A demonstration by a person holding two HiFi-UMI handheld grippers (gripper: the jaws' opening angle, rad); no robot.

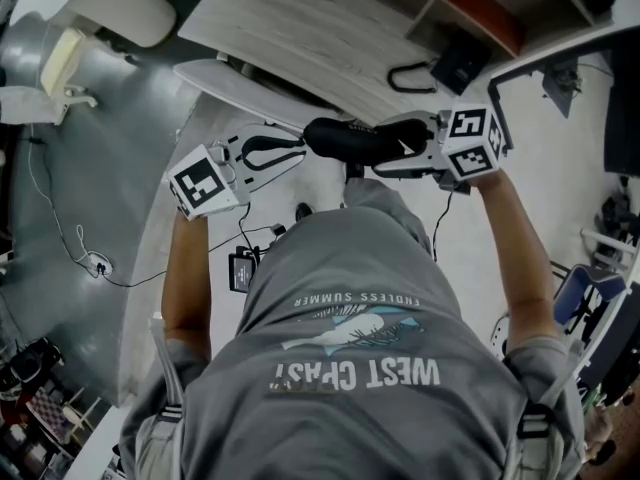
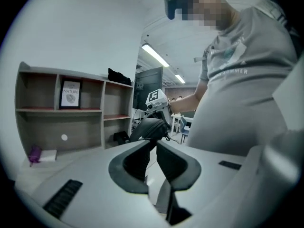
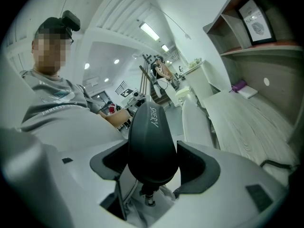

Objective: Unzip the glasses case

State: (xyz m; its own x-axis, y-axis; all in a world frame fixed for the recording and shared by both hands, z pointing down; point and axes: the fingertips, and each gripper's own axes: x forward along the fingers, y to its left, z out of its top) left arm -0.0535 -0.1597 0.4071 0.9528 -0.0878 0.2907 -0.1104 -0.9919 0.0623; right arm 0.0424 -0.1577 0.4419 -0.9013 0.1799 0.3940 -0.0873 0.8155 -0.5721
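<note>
A black oval glasses case (image 1: 350,140) hangs level in front of the person's chest, off any surface. My right gripper (image 1: 412,148) is shut on its right end; in the right gripper view the case (image 3: 151,141) fills the gap between both pads of that gripper (image 3: 154,161), and a small metal fitting (image 3: 149,196) hangs under its near end. My left gripper (image 1: 296,152) reaches the case's left end. In the left gripper view its jaws (image 2: 154,148) stand close together with a thin slit, the case (image 2: 151,127) just past the tips. Whether they pinch anything is hidden.
Pale wooden tabletops (image 1: 300,28) lie ahead and a wooden shelf unit (image 2: 71,113) stands behind them. A cable and plug (image 1: 95,264) and a small black box (image 1: 243,270) lie on the grey floor at the left. Chairs and stands crowd the right side.
</note>
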